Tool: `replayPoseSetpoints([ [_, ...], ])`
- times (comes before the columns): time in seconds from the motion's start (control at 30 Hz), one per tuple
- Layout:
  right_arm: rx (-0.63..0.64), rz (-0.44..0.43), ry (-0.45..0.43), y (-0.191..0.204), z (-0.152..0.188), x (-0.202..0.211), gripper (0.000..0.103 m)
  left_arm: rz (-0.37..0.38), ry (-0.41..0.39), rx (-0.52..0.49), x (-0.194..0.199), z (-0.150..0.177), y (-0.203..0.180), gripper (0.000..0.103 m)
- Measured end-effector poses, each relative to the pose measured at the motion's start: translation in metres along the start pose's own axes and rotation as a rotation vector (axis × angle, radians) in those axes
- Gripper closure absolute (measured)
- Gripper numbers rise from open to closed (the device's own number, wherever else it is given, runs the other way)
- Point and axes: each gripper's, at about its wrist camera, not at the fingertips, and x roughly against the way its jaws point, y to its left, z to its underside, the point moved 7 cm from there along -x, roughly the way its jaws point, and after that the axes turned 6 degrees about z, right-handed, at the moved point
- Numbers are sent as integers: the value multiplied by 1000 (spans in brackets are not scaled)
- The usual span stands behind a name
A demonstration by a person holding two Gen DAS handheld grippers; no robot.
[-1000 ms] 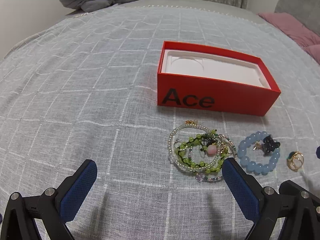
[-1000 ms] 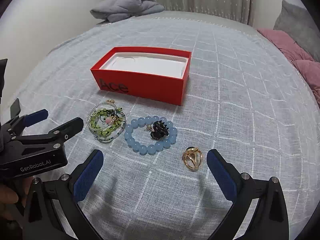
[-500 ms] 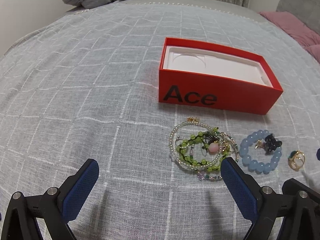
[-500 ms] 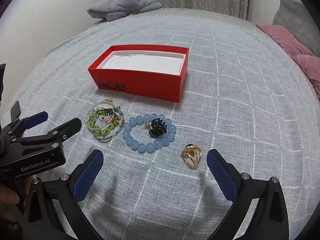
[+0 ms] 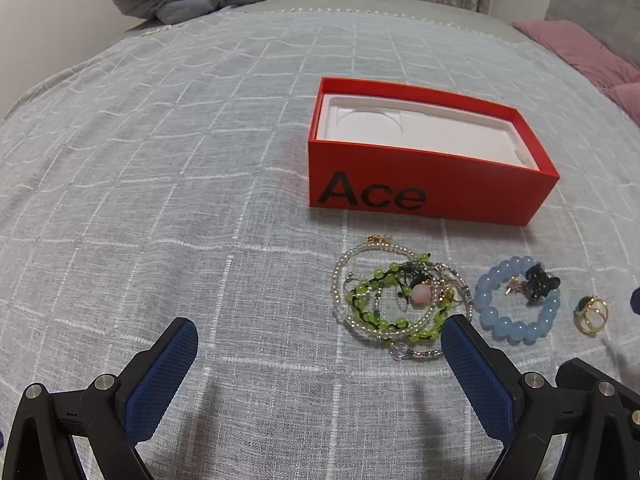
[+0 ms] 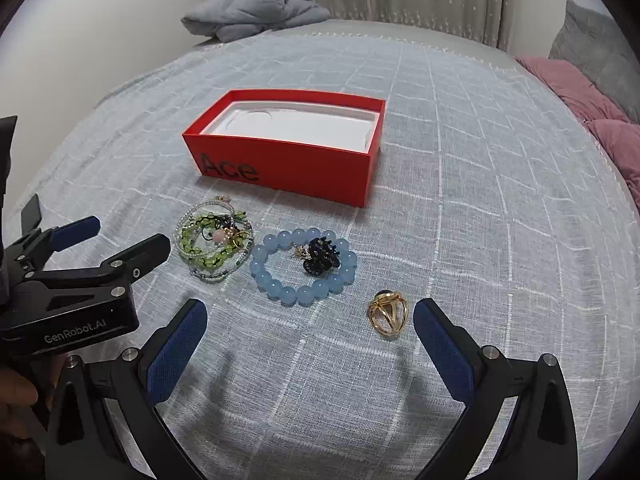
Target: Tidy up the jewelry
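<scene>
A red open box point(image 5: 428, 188) marked "Ace", with an empty white insert, sits on the bedspread. In front of it lie a tangle of green and clear bead bracelets point(image 5: 394, 304), a blue bead bracelet point(image 5: 504, 326) ringing a black clip point(image 5: 538, 282), and a gold ring point(image 5: 592, 314). My left gripper point(image 5: 316, 332) is open, low over the cloth, its right pad beside the tangle. My right gripper point(image 6: 310, 312) is open too, just short of the blue bracelet point(image 6: 280, 288), with the ring point(image 6: 388, 314) near its right pad. The left gripper point(image 6: 130, 232) shows beside the tangle point(image 6: 214, 246).
A grey checked bedspread point(image 5: 160, 160) covers the whole surface. A folded grey blanket point(image 6: 256, 12) lies at the far edge, and pink pillows point(image 6: 580, 92) at the right. A hand point(image 6: 16, 392) holds the left gripper at the lower left.
Both views have shifted only slightly. The jewelry and box lie where they were, and both grippers stay open.
</scene>
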Motion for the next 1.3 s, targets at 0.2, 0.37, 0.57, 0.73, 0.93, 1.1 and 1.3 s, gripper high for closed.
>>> replayPoseSetpoints([
  [0.2, 0, 4, -1, -1, 0, 0, 0, 9, -9, 10, -1, 0, 0, 2],
  [0.37, 4, -9, 4, 2, 2, -1, 0, 9, -11, 4, -2, -1, 0, 3],
  [0.57, -41, -33, 21, -6, 0, -4, 2, 37, -3, 68, -2, -5, 13, 7],
  [0.73, -83, -61, 43, -17, -3, -10, 36, 162, 14, 216, -5, -10, 32, 16],
  [0.93, -82, -72, 69, -23, -6, -18, 57, 286, 48, 307, -9, -12, 36, 41],
  [1.1, -79, -89, 56, -25, -12, -16, 60, 325, 80, 321, -14, -13, 28, 57],
  [1.3, -70, -101, 43, -26, -21, -22, 60, 365, 81, 344, -26, -19, 24, 70],
])
